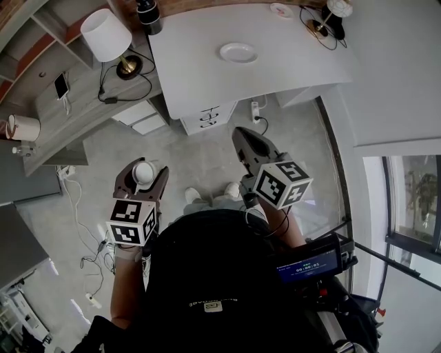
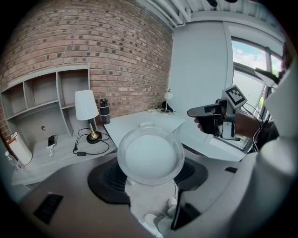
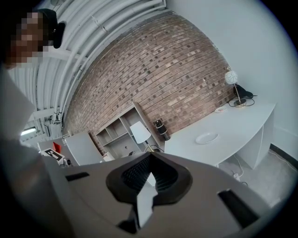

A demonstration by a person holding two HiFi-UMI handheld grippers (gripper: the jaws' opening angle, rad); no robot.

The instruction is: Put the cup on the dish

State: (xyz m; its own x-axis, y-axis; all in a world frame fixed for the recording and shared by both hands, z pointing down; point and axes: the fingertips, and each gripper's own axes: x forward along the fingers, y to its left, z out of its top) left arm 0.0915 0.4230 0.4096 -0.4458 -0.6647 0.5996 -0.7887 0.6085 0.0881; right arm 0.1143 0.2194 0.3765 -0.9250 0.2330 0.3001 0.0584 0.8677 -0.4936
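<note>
the left tongs (image 1: 142, 180) are pinching a small round cup (image 1: 143, 172). one jaw is on each side of it, and both press on it. in the left gripper view the open top of the cup faces the camera, and the cup looks pale and see-through. the cup is up in the air over the grey floor (image 1: 200, 155), near the person's body.

the right tongs (image 1: 242, 136) are pressed together at the tips. nothing is between them. they are also up over the floor, and they point toward the white surface (image 1: 289, 62).

the dish (image 1: 238, 52) is white and round. it lies flat on the white surface with bare space all around it. the cup is well apart from the dish and is not on it yet.

a dark bottle (image 1: 148, 15) stands at the far left corner of the white surface, by the brick wall. a lamp (image 1: 107, 34) with a white shade stands on a low grey shelf (image 1: 76, 103) to the left. a phone (image 1: 61, 85) lies on that shelf too.
</note>
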